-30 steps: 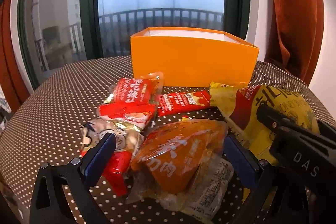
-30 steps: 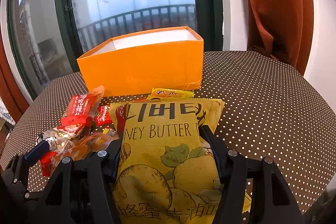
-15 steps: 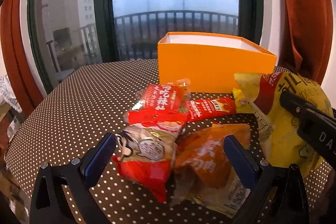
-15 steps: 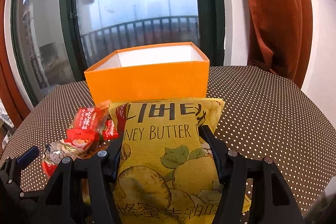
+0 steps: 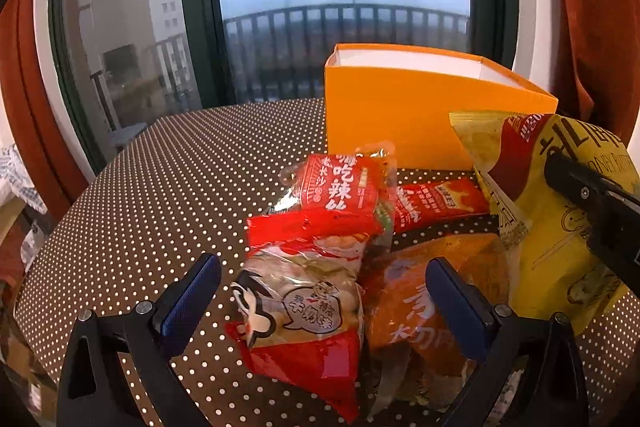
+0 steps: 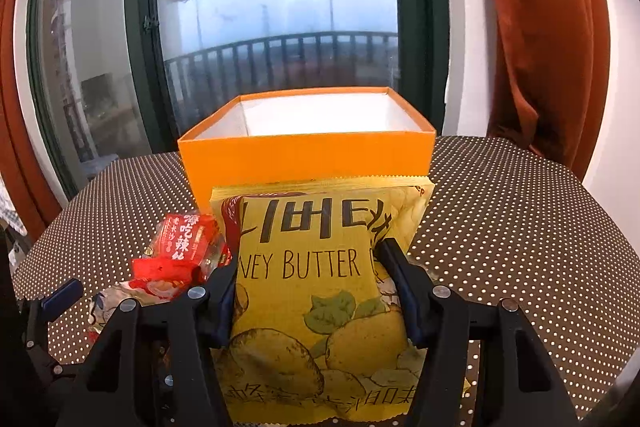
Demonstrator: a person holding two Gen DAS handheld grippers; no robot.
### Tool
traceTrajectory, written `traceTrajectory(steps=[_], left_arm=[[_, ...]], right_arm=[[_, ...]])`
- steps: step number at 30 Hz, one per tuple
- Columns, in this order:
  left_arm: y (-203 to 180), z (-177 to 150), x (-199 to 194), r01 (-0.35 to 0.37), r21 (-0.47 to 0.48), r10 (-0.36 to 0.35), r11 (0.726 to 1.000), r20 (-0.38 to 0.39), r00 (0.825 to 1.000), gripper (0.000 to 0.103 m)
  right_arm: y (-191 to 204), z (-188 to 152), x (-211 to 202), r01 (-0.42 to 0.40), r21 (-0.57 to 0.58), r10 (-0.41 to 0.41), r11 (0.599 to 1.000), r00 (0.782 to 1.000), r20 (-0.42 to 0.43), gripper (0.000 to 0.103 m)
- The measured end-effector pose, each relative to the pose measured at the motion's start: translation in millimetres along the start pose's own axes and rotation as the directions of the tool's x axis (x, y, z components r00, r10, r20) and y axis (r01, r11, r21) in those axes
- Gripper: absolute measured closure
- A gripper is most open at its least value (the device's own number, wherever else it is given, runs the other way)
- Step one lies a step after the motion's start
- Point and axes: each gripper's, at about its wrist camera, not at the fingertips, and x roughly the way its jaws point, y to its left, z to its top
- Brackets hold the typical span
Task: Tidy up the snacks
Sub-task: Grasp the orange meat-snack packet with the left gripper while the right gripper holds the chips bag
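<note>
1 orange box (image 6: pixel 306 157) stands just beyond the right gripper (image 6: pixel 308 291), whose jaws pinch 1 yellow chip bag (image 6: pixel 320 307); 4 small snack packets (image 5: pixel 316 267) lie between and ahead of the left gripper (image 5: pixel 320 301), wide open, holding nothing.

Black hand-held gripper (image 5: pixel 320 291), blue pads (silver screws)

A round table (image 5: pixel 140 187) covered in dark brown cloth with white dots carries everything. In the left wrist view an open orange box (image 5: pixel 400 119) stands on it toward one o'clock; a heap of snack packets lies on the cloth just in front of the box. The heap holds a red spicy-strip packet (image 5: pixel 340 187), a long red stick packet (image 5: pixel 436 203), a pale-and-red packet (image 5: pixel 304 303) and an orange packet (image 5: pixel 424 307), overlapping one another.
</note>
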Motion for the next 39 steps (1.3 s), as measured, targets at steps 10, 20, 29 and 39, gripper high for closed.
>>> traceTrajectory(steps=[10, 20, 29, 39], left_arm=[[-7, -9, -10, 0.034, 0.004, -0.034, 0.999, 0.018, 0.999, 0.0], [-25, -10, -22, 0.05, 0.048, -0.052, 0.998, 0.031, 0.998, 0.0], [-54, -16, -31, 0.067, 0.141, -0.075, 0.988, 0.051, 0.996, 0.0], [-61, -11, -31, -0.031, 0.177, 0.017, 0.984, 0.084, 0.996, 0.0]], right_arm=[[-3, -8, 0, 0.006, -0.002, -0.006, 1.0, 1.0, -0.02, 0.039], [-19, -14, -13, 0.014, 0.02, -0.014, 1.0, 1.0, -0.011, 0.039], [-30, -19, -17, 0.021, 0.034, -0.02, 0.999, 1.0, -0.017, 0.039], [-36, -24, -7, -0.004, 0.054, 0.007, 0.999, 0.998, -0.055, 0.039]])
